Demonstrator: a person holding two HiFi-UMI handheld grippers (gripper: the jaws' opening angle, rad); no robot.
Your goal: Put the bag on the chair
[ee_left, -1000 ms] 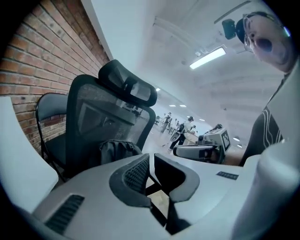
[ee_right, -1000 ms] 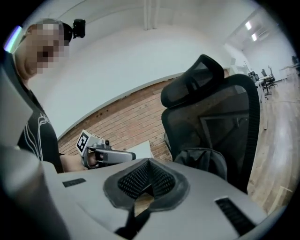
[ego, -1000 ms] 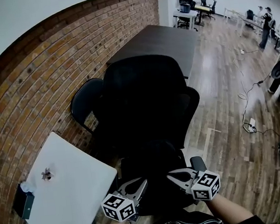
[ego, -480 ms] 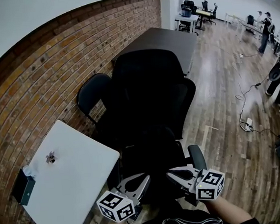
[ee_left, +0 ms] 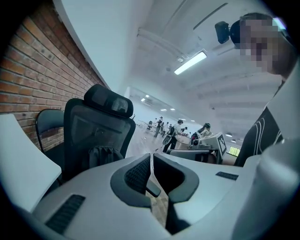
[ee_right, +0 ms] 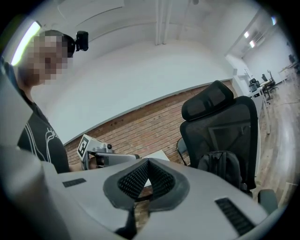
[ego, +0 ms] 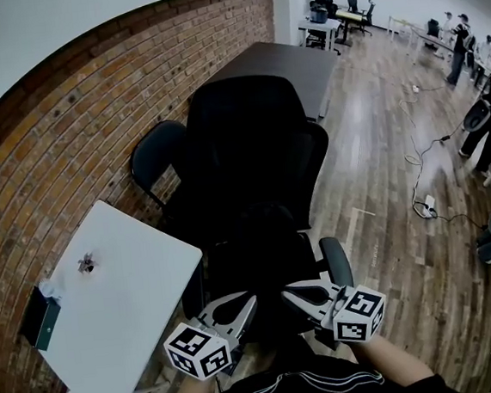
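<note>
The black bag (ego: 265,237) stands upright on the seat of the black high-backed office chair (ego: 253,139), leaning against its backrest. My left gripper (ego: 249,301) and right gripper (ego: 287,291) hover side by side just in front of the seat, near my body. Both are shut and hold nothing, and neither touches the bag. In the left gripper view the chair (ee_left: 96,133) and the bag (ee_left: 101,158) sit ahead at the left, beyond the closed jaws (ee_left: 151,158). The right gripper view has the bag (ee_right: 220,166) on the chair (ee_right: 225,126) at the right.
A white table (ego: 126,306) stands close on the left, with a teal box (ego: 39,316) beside it along the brick wall (ego: 60,157). Behind are a second black chair (ego: 157,161) and a dark table (ego: 281,67). Cables (ego: 428,204) lie on the wooden floor, and people stand far right.
The head view has shifted a little. Both grippers stay low in front of the seat, shut and empty, and the bag has not moved on the chair.
</note>
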